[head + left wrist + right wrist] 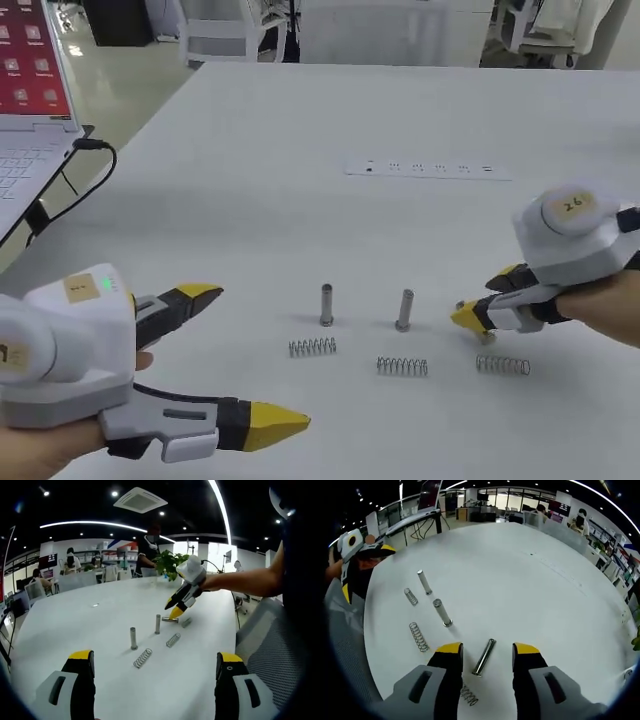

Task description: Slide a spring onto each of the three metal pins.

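The right gripper (488, 649) is open. Its two yellow-tipped jaws are wide apart and grip nothing. A short shiny metal pin (483, 660) lies flat on the white table (530, 580), right between those jaws. As far as I can tell it touches neither one. The left gripper (240, 357) is open too and holds nothing. It hangs well apart from the work, near the table edge closest to the person.

One upright grey pin (326, 303) and a second upright grey pin (404, 310) stand side by side, near that same edge. Three little wire springs lie in a row just in front of the pins. They are the first spring (312, 347), the middle spring (402, 367) and the last spring (502, 365), which is just beside the right gripper.

The lying pin looks hard, smooth and light, so I think it could roll or slip. A good hold would be across the middle of its round body, so it can be stood on its wider foot. The springs look very light and bendy. A hard pinch could squash one or make it jump away. It seems better to pinch softly on the sides near one end, so the hole stays free.

The right gripper view shows the whole lying pin. In the head view the gripper covers most of it. The left gripper view shows it from the side, flat on the table.
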A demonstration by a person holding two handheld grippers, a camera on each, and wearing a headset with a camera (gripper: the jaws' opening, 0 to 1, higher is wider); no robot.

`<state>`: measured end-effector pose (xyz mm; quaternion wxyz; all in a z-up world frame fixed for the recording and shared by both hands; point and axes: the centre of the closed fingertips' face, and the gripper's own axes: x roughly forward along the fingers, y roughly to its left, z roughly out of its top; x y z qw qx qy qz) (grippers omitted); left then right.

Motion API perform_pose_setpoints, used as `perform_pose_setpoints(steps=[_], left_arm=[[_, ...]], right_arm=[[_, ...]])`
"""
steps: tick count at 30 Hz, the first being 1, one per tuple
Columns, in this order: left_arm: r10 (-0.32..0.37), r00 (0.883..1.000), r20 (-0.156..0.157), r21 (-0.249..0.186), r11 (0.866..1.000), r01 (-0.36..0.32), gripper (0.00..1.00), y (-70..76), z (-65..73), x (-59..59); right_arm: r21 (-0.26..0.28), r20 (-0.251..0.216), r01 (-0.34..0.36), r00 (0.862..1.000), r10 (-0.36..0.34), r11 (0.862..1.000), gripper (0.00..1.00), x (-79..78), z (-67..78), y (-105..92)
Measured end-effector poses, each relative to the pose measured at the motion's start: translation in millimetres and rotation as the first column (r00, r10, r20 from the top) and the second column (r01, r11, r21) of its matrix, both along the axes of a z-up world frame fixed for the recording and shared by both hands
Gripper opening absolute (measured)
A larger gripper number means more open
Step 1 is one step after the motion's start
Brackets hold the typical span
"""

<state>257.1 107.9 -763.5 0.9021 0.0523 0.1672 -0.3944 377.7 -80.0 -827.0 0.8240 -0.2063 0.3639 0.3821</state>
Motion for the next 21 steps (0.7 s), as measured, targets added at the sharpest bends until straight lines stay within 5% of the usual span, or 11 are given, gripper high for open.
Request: perform_pose_setpoints(steps=[7,21], left_arm=[[0.005,1.0,-0.002,0.0,1.0,-0.005,0.99,1.7,-1.3,-0.9],[0.003,1.0,-0.003,0.003,1.0,-0.003,0.99,2.0,-3.5,-0.3]], right_arm=[[0.001,-0.037,0.053,0.998,-0.052,0.999,0.24,5.8,-3.4,0.7],[-0.033,-0.074,0.091,0.993,-0.094,0.995,0.14,8.1,-14.2,-0.4]])
